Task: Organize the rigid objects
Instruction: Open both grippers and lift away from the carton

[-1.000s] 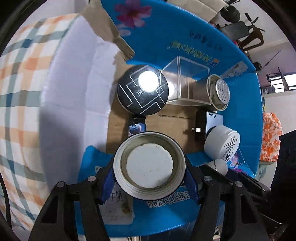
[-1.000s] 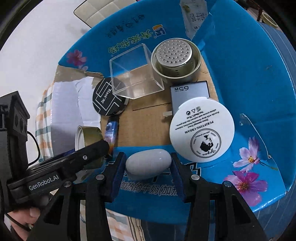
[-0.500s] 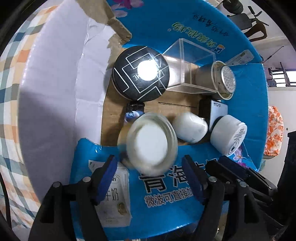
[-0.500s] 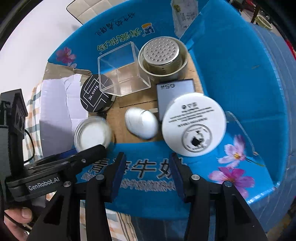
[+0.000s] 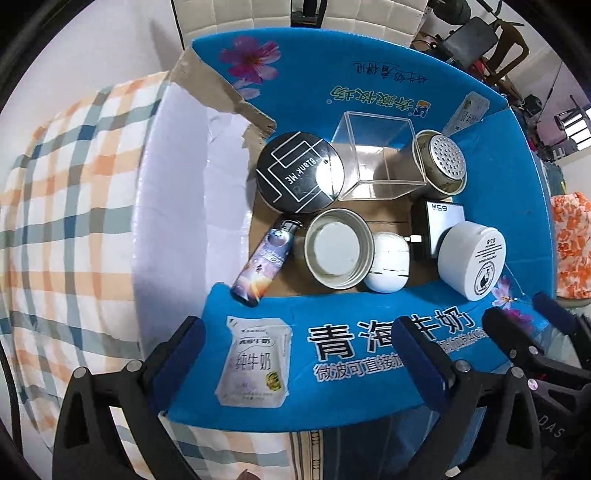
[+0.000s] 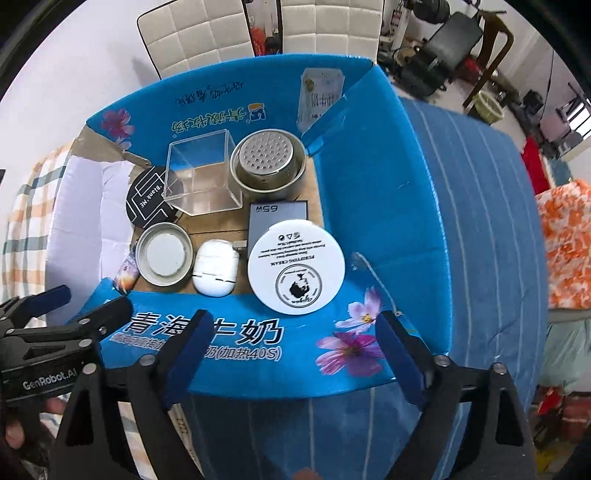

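Note:
A blue cardboard box (image 5: 376,354) (image 6: 384,192) holds the objects. Inside lie a metal lid (image 5: 338,247) (image 6: 164,254), a white oval case (image 5: 388,262) (image 6: 216,267), a white cream jar (image 5: 471,260) (image 6: 295,271), a black round tin (image 5: 299,171) (image 6: 146,197), a clear cube (image 5: 380,162) (image 6: 201,173), a perforated metal cup (image 5: 443,162) (image 6: 267,162), a grey charger (image 5: 439,218) (image 6: 277,216) and a lighter (image 5: 267,254) (image 6: 127,273). My left gripper (image 5: 306,358) is open and empty over the box's near wall. My right gripper (image 6: 291,354) is open and empty there too.
A plaid cloth (image 5: 70,206) lies left of the box and a blue striped cloth (image 6: 476,206) covers the surface to its right. White padded chairs (image 6: 221,33) stand behind. A hand (image 6: 14,435) holds the left gripper at the lower left of the right wrist view.
The left gripper let go of the metal lid and the right let go of the white case; both now lie in the box. Both grippers opened and drew back above the near wall.

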Demonstrator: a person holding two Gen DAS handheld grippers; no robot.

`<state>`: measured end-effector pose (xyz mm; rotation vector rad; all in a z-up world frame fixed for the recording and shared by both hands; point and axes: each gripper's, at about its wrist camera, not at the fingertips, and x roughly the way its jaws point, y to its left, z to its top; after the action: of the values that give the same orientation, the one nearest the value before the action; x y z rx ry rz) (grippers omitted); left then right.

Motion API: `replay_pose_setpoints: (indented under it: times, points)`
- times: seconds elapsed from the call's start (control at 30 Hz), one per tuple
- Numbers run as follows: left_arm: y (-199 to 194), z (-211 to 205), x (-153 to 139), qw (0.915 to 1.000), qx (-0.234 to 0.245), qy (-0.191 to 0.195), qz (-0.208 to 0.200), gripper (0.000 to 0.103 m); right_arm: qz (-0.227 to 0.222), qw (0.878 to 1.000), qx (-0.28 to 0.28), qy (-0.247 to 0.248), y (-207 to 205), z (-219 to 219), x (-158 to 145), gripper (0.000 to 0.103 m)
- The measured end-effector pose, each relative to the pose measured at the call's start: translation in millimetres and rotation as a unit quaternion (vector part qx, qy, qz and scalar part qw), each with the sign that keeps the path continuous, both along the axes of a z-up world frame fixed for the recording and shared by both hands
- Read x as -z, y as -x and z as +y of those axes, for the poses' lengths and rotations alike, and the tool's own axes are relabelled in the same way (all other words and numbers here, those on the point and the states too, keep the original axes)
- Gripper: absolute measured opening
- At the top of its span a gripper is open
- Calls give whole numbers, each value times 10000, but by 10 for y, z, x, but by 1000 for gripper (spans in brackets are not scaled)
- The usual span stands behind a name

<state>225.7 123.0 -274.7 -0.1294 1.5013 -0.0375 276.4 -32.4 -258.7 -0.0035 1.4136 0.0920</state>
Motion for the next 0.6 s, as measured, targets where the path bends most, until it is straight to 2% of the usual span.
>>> replay_pose_setpoints:
  times: [0.07, 0.37, 0.6]
  points:
    - [64, -20, -29, 10000, -16, -69, -52, 103, -42, 10000, 11, 58, -11, -14, -6, 103]
    - [152, 214, -219, 9989, -237, -241, -330, 103, -71, 9999, 110, 80, -6, -57, -30, 103]
    - [212, 228, -560, 9961, -384, -388, -687, 103, -191, 9998, 44, -58, 103, -93, -287, 103]
